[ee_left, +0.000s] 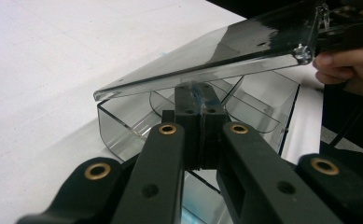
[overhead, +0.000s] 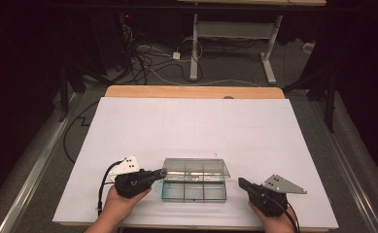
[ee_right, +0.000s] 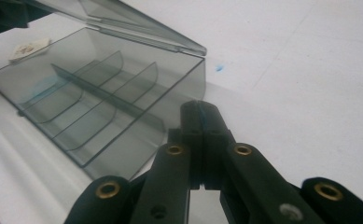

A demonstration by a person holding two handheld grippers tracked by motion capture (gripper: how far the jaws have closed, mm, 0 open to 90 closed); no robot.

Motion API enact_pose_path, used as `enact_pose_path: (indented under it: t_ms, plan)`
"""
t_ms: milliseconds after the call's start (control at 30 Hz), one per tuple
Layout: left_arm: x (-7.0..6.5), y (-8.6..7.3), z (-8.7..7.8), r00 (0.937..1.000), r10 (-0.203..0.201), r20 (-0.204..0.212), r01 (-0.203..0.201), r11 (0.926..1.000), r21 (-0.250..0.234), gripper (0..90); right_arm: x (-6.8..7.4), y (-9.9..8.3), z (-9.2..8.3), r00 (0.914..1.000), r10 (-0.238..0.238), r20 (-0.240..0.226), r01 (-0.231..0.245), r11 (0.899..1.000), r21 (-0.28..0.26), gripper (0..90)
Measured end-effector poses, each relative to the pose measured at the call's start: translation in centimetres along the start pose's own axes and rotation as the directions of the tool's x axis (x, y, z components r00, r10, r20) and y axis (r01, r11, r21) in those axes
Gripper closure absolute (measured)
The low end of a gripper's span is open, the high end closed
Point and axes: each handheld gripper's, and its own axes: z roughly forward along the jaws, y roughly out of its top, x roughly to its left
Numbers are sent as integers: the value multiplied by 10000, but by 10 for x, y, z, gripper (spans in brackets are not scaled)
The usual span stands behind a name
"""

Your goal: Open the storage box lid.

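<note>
Lab recording space, white-covered table (overhead: 191, 126), dark curtained surround, loose floor cables (overhead: 147, 60), adjustable desk frame (overhead: 235, 43)

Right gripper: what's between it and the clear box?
Nothing: in the high view bare white table sheet separates the right gripper from the clear box.

High view: set above the near table edge, facing forward and down over the white table (overhead: 191, 126). Left gripper view: close, low, looking rightward under the clear box's (ee_left: 263, 116) raised lid. Right gripper view: close, facing left and far. Shared by all: the clear box
</note>
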Motion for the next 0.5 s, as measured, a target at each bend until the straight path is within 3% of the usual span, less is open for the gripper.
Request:
enact_pose_path:
  t_ms: [133,300,500]
  plan:
    - [1,1,0,9999,-106,1,106,9998,-145,875,-6,2,9,9997,192,164,-194,9998,69,900]
    - [1,1,4,9999,-140,37,141,9997,-199,876,-10,9,25,9991,-115,401,106,9997,216,900]
    - [4,1,9,9998,-195,92,197,9997,-166,876,-20,18,47,9973,-83,731,61,9995,310,900]
